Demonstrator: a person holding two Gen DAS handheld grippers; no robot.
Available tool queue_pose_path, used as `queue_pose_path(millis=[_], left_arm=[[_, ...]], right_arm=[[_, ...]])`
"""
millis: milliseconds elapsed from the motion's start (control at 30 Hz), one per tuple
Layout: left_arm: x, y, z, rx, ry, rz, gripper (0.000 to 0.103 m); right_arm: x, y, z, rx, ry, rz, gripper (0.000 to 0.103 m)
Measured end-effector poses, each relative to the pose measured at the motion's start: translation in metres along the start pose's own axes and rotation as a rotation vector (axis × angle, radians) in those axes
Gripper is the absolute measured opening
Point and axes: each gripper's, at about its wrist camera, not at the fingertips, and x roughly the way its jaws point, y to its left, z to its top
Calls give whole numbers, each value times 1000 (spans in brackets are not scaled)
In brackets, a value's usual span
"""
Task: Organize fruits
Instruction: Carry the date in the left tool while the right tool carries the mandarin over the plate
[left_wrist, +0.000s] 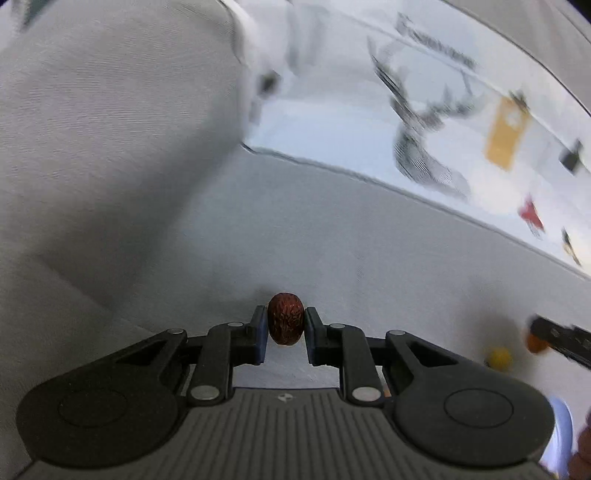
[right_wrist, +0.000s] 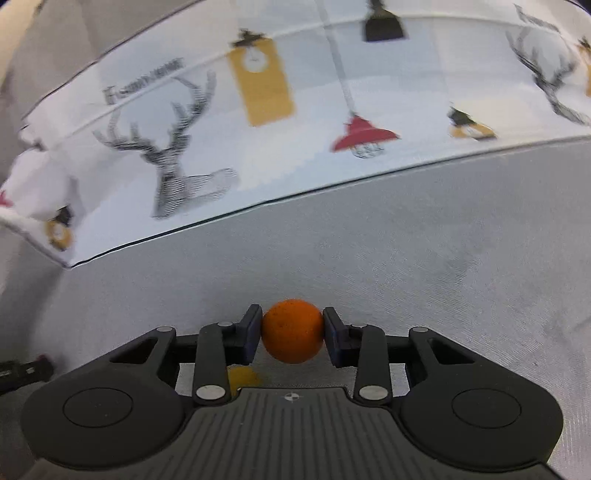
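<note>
My left gripper (left_wrist: 286, 325) is shut on a wrinkled dark red date (left_wrist: 285, 318) and holds it above the grey cloth surface (left_wrist: 332, 240). My right gripper (right_wrist: 292, 330) is shut on a small round orange fruit (right_wrist: 292, 330) and holds it above the same grey cloth (right_wrist: 406, 258). A small yellow fruit (right_wrist: 242, 376) lies on the cloth below the right gripper's left finger. It also shows in the left wrist view (left_wrist: 499, 358), blurred. There the right gripper (left_wrist: 561, 339) with its orange fruit (left_wrist: 535, 343) appears at the far right.
A white cloth printed with deer, lamps and tags (right_wrist: 258, 110) covers the back of the surface; it also shows in the left wrist view (left_wrist: 424, 122). A pale blue plate rim (left_wrist: 559, 432) sits at the lower right of the left view. Grey fabric (left_wrist: 110, 129) rises at the left.
</note>
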Motion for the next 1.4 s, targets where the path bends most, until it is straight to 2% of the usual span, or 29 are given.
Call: queue_pose_path(millis=[133,500,667,967,1200,1400], left_arm=[[12,-10,-6,38,61,8,23],[17,-12,-4,58,52,-1,23],[6,-9,-5,33,39,-40,22],[-38,-15,-23,68,-30,-85,22],[-78,-14,-47,55,-68,-173,22],[-112,-30,-71,126,-149,-262,23]], right_arm=[[18,3,-10,-40,88,-47,37],[14,3,-9,-20,69,-27,37],[-9,5,-10,-18,-1,-3,37],[-64,3,-20,-39,-108,7,37],[-109,-8,-38,46,-144,24,37],[-156,0,-68,7,-170,32,37]])
